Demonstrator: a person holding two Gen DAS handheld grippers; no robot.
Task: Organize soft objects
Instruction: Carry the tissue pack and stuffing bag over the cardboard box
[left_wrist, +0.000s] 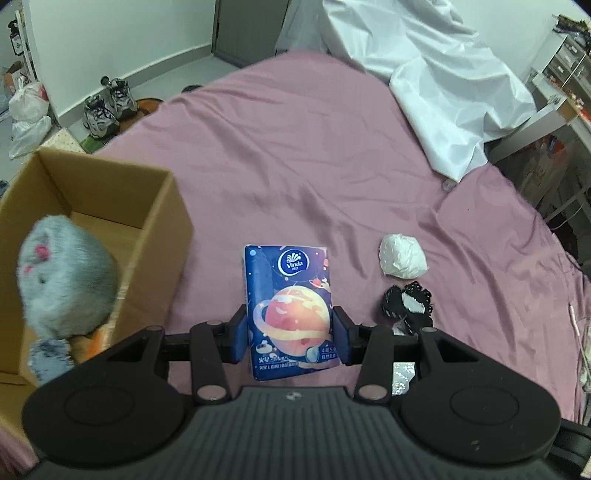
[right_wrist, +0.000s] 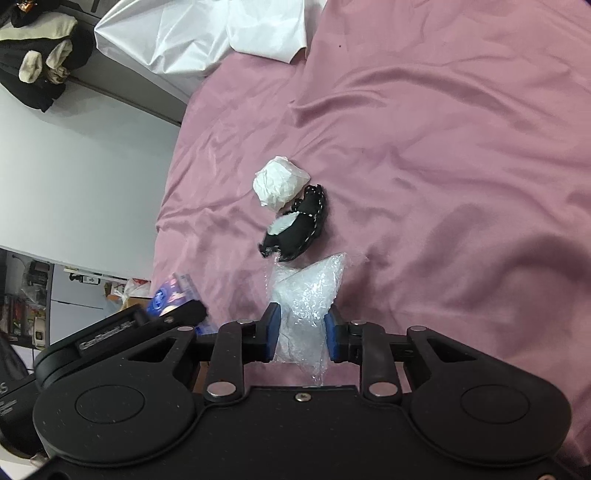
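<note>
My left gripper (left_wrist: 290, 338) is shut on a blue Vinda tissue pack (left_wrist: 290, 306) with a planet print, held above the pink bed. A grey plush mouse (left_wrist: 62, 284) shows blurred at the left, over the open cardboard box (left_wrist: 155, 236). My right gripper (right_wrist: 303, 334) is shut on a clear crinkled plastic bag (right_wrist: 308, 295). Beyond it on the bed lie a black-and-white fabric piece (right_wrist: 295, 227) and a white crumpled ball (right_wrist: 279, 181). Both also show in the left wrist view, the ball (left_wrist: 402, 254) and the fabric piece (left_wrist: 406, 301).
The pink bed sheet (left_wrist: 314, 166) fills most of both views. White sheeting (left_wrist: 436, 74) lies bunched at the bed's far end. Shoes (left_wrist: 107, 105) and plastic bags (left_wrist: 27, 110) sit on the floor past the box. A white desk (left_wrist: 550, 118) stands at the right.
</note>
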